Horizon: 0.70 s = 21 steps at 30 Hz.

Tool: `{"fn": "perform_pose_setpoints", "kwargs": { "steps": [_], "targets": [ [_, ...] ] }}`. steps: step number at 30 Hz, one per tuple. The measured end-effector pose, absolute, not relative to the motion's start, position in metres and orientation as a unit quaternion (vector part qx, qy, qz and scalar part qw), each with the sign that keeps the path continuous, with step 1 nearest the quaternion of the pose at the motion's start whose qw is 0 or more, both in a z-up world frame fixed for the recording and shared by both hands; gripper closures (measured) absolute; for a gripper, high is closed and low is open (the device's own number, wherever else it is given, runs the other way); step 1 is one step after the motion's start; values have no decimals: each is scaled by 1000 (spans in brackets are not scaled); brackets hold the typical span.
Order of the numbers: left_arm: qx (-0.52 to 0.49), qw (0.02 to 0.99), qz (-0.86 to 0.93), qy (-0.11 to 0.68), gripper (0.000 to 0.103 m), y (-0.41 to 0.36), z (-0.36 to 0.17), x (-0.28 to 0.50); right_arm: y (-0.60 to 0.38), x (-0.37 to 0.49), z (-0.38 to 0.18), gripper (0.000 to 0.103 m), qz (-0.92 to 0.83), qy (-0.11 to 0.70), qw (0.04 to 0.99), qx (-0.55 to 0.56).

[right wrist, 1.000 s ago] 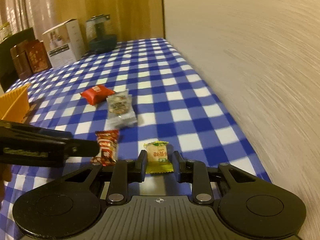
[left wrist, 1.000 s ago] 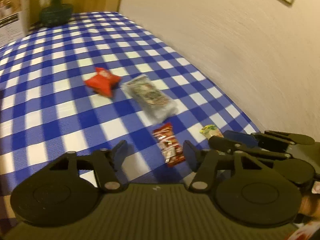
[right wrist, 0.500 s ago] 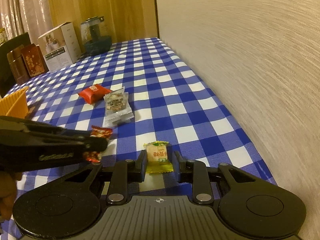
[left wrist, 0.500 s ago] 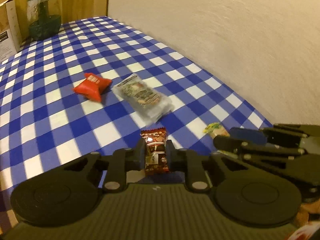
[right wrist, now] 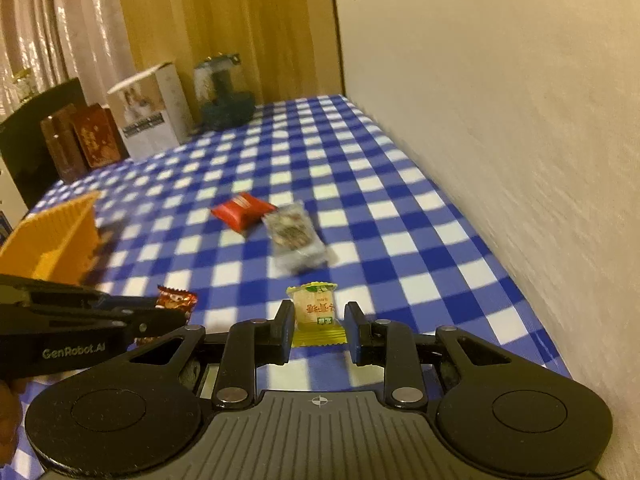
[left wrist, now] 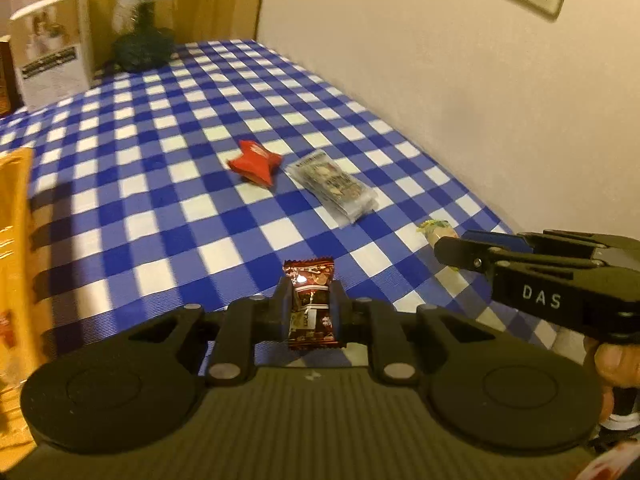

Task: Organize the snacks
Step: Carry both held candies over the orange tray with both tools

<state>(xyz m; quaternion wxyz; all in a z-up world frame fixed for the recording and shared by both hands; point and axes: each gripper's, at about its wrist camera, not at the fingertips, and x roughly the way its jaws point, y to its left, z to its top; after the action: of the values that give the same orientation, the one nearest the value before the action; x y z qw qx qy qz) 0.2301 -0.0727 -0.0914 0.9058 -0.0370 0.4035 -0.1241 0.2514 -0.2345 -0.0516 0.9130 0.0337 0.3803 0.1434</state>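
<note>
My left gripper (left wrist: pixel 310 304) is shut on a dark red snack packet (left wrist: pixel 311 304) and holds it above the blue checked tablecloth (left wrist: pixel 160 184); the packet also shows in the right wrist view (right wrist: pixel 176 302). My right gripper (right wrist: pixel 319 322) has its jaws around a yellow snack packet (right wrist: pixel 316 312), with small gaps on both sides. That packet shows partly in the left wrist view (left wrist: pixel 436 230). A red packet (left wrist: pixel 256 162) and a clear packet (left wrist: pixel 334 186) lie further out on the cloth.
An orange tray (right wrist: pixel 52 236) stands at the left, also in the left wrist view (left wrist: pixel 16 248). A white box (right wrist: pixel 148 112), brown boxes (right wrist: pixel 84 140) and a dark green jar (right wrist: pixel 224 94) stand at the far end. A wall (right wrist: pixel 500 120) runs along the right.
My left gripper closed on the dark red packet and lifted it off the cloth, moving left toward the orange tray. The right gripper stayed around the yellow packet and rose slightly.
</note>
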Motion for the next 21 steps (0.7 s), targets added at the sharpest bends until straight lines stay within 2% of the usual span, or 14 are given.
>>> {"fn": "perform_pose_setpoints", "kwargs": {
  "steps": [21],
  "targets": [
    [-87,927,-49,362,86,35,-2,117,-132,180,32,76,220,349,910,38]
  ]
}}
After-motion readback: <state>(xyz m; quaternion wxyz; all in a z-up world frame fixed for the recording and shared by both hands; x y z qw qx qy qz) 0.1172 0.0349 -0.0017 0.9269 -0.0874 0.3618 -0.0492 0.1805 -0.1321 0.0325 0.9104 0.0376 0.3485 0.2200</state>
